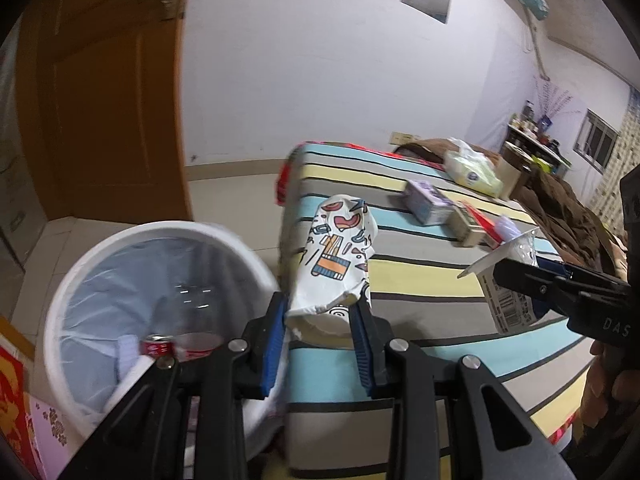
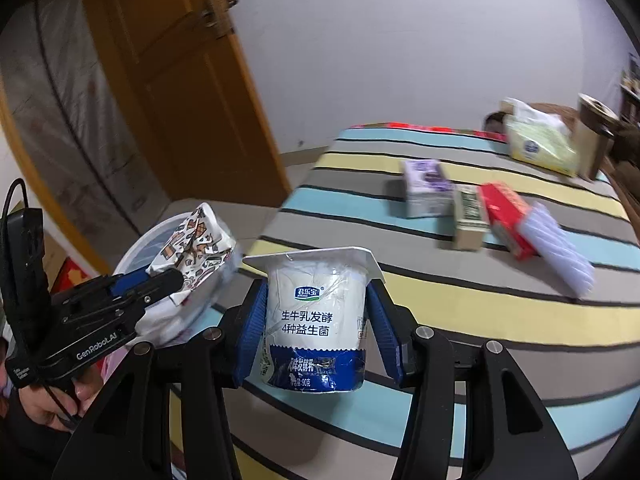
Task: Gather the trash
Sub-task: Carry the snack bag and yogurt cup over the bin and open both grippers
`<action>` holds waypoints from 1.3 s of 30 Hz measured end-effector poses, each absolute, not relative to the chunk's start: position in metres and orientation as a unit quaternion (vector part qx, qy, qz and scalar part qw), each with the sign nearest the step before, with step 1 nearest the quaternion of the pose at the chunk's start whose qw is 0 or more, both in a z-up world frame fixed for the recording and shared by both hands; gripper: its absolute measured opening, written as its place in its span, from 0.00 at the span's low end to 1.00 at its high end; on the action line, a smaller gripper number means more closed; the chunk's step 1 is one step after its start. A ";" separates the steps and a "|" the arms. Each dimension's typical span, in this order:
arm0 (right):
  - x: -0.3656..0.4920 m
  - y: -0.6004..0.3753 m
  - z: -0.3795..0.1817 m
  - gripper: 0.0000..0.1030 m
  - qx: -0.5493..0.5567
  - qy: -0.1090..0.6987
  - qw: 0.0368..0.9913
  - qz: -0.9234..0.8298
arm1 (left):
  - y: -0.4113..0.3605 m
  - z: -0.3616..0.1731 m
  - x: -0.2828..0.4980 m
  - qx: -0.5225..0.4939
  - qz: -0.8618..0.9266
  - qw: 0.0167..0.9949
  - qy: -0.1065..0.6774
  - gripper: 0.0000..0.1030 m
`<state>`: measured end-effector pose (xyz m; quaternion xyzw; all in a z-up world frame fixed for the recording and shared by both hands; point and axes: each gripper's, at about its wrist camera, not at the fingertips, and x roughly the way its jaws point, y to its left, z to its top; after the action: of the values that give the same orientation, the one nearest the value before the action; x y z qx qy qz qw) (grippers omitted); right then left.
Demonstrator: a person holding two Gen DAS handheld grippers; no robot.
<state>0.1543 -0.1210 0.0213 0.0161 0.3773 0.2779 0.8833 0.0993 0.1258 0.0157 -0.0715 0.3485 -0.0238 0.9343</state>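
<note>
My left gripper [image 1: 320, 316] is shut on a crushed patterned paper cup [image 1: 336, 252], held over the bed corner, just right of the white bin [image 1: 96, 252]. The bin has a plastic liner and holds a red can [image 1: 158, 347]. My right gripper [image 2: 316, 320] is shut on a white and blue yogurt cup [image 2: 316, 320] above the striped bed [image 2: 460, 296]. The right gripper also shows in the left wrist view [image 1: 520, 276] with the yogurt cup [image 1: 508, 300]. The left gripper [image 2: 176, 280] and paper cup [image 2: 196, 248] show at the left of the right wrist view.
On the bed lie a purple box [image 2: 426, 188], a small green box [image 2: 470, 216], a red box [image 2: 508, 216], a clear plastic pack [image 2: 560, 248] and a yellow tissue pack [image 2: 540, 144]. A wooden door [image 1: 104, 92] stands behind the bin.
</note>
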 end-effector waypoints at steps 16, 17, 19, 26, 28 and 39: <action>0.156 -0.018 0.015 0.50 -0.024 0.383 0.842 0.379 | 0.218 0.004 0.073 -0.104 0.076 0.928 0.349 0.33; 0.155 -0.015 0.014 0.50 -0.026 0.384 0.840 0.383 | 0.223 0.003 0.072 -0.106 0.080 0.928 0.349 0.33; 0.155 -0.004 0.012 0.50 -0.031 0.387 0.833 0.394 | 0.231 0.000 0.069 -0.109 0.086 0.926 0.351 0.33; 0.158 0.020 0.002 0.50 -0.047 0.404 0.816 0.410 | 0.247 -0.010 0.064 -0.115 0.100 0.920 0.360 0.34; 0.159 0.027 -0.001 0.50 -0.053 0.409 0.813 0.411 | 0.250 -0.013 0.064 -0.114 0.104 0.919 0.362 0.34; 0.158 0.044 -0.010 0.51 -0.081 0.420 0.803 0.415 | 0.268 -0.019 0.062 -0.118 0.118 0.913 0.373 0.43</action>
<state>0.1584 0.0444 -0.0101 -0.0806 0.4196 0.4153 0.8031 0.0620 0.2679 -0.0186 -0.1181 0.3731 0.1176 0.9127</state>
